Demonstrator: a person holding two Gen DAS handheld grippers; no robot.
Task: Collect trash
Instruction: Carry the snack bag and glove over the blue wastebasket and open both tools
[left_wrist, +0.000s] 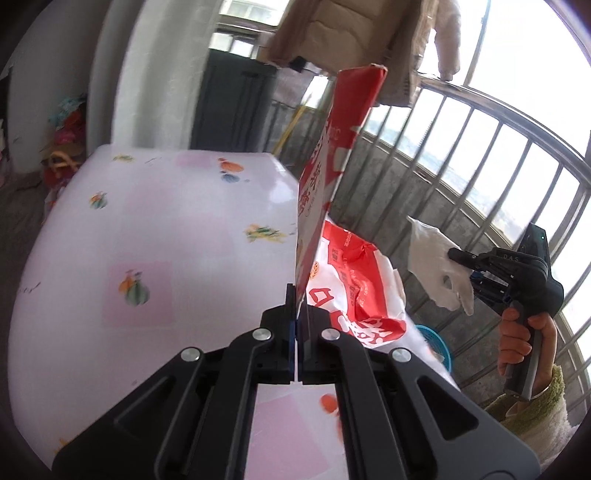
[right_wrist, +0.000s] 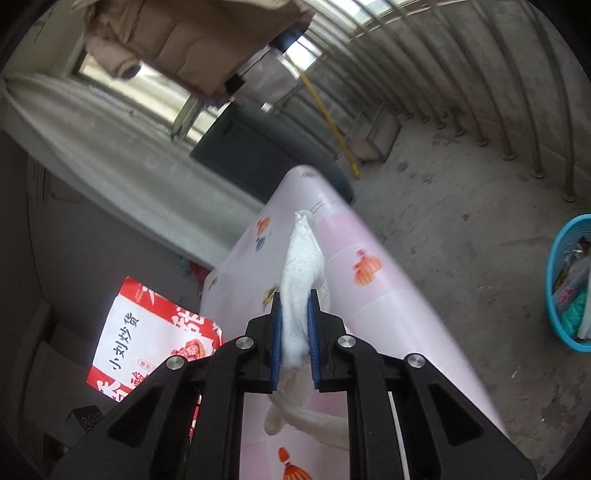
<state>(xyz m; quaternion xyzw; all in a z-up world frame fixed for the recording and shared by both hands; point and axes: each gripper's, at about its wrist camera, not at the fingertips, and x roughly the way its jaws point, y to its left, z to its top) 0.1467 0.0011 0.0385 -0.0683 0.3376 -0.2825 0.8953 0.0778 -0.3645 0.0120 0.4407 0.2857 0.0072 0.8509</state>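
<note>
Daylight thru railing blows out sky, slight motion blur, heavy fisheye warp w/ dark vignette corners.

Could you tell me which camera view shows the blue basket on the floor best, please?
The right wrist view: the blue basket shows its rim, wall and mixed contents at the right edge. The left wrist view gives only a sliver of it behind the table.

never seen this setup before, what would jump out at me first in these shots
The red and white snack bag stands tall in the middle of the left wrist view, pinched at its lower edge by the shut left claw. To its right, the right claw is clamped on a crumpled white tissue held above the pink fruit-print tablecloth. A blue basket of trash sits on the concrete floor at far right.
</note>
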